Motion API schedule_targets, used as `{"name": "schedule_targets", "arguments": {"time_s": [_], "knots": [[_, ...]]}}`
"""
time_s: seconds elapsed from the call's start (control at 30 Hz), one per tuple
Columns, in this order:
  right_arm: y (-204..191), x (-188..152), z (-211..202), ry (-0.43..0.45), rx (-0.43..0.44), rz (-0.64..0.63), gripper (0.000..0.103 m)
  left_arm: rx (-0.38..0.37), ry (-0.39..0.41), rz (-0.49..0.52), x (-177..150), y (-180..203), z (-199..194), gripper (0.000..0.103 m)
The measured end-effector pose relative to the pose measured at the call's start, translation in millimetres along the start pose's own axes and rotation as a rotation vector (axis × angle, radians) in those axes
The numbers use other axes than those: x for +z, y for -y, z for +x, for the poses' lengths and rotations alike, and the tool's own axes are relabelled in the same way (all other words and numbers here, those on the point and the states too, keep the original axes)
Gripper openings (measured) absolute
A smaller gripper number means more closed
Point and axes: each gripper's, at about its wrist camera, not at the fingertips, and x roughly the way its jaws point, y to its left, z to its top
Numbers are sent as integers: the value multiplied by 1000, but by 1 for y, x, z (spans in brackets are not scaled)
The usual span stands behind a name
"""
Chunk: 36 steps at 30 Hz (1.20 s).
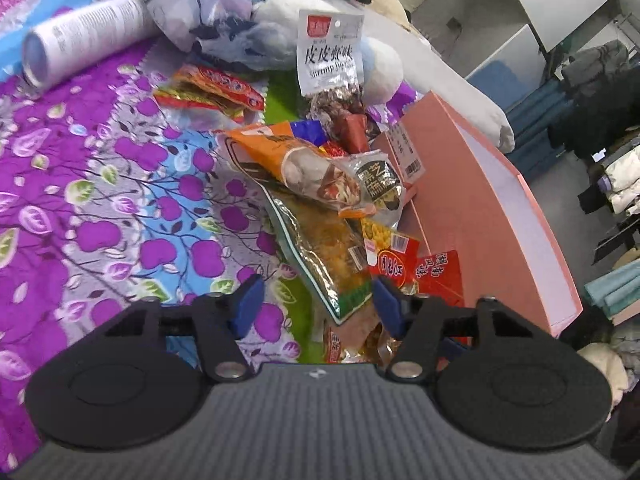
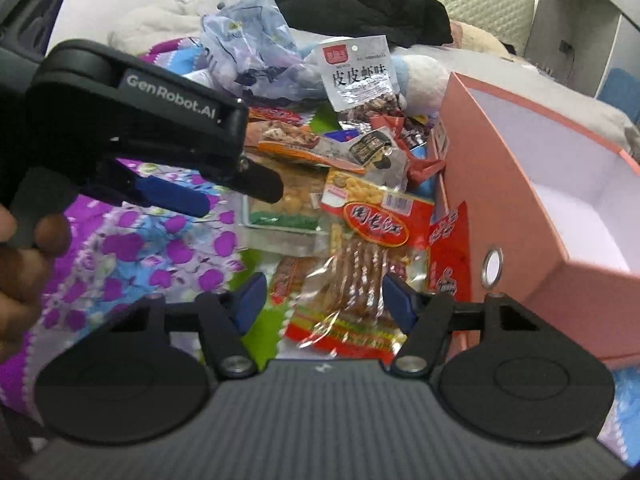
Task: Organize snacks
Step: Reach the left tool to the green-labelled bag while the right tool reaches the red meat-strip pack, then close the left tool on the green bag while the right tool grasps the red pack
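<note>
A pile of snack packets lies on a purple floral bedspread point(image 1: 100, 208). A pink box point(image 1: 500, 216) stands open to the right of the pile; it also shows in the right wrist view point(image 2: 520, 152), with a white inside. My left gripper point(image 1: 318, 306) is open, its jaws on either side of a clear gold packet with a green edge point(image 1: 320, 248). My right gripper point(image 2: 324, 300) is open over a red and clear packet of brown strips point(image 2: 360, 256). The left gripper point(image 2: 192, 196) shows at the left of the right wrist view. A white shrimp-flavour packet point(image 1: 330, 56) leans at the back.
A white cylinder point(image 1: 84, 36) lies at the back left. Crumpled plastic bags point(image 2: 248, 48), a plush toy point(image 1: 384, 64) and dark clothes point(image 2: 372, 4) lie behind the pile. A red packet point(image 1: 438, 276) leans on the box. Shelves and clutter stand at the far right.
</note>
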Motion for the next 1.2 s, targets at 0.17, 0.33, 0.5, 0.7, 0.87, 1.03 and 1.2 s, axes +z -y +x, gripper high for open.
{"name": "schedule_targets", "arguments": {"time_s": [0.17, 0.33, 0.5, 0.7, 0.87, 1.03, 1.2], "knots": [[1, 1, 15, -35, -13, -1, 57, -24, -39, -1, 2, -1, 20, 42], [0, 0, 17, -63, -27, 1, 33, -42, -41, -4, -1, 2, 23, 21], [-4, 1, 4, -46, -27, -27, 16, -35, -17, -10, -3, 6, 9, 10], [-4, 3, -17, -18, -7, -32, 4, -12, 5, -20, -15, 6, -21, 7], [-8, -4, -34, -16, 25, -33, 4, 19, 8, -51, -33, -2, -49, 6], [-16, -15, -49, -27, 59, -36, 4, 51, 15, -67, -52, -13, -81, 6], [-25, -24, -64, -46, 96, -29, 4, 83, -2, -88, -71, -23, -109, 6]]}}
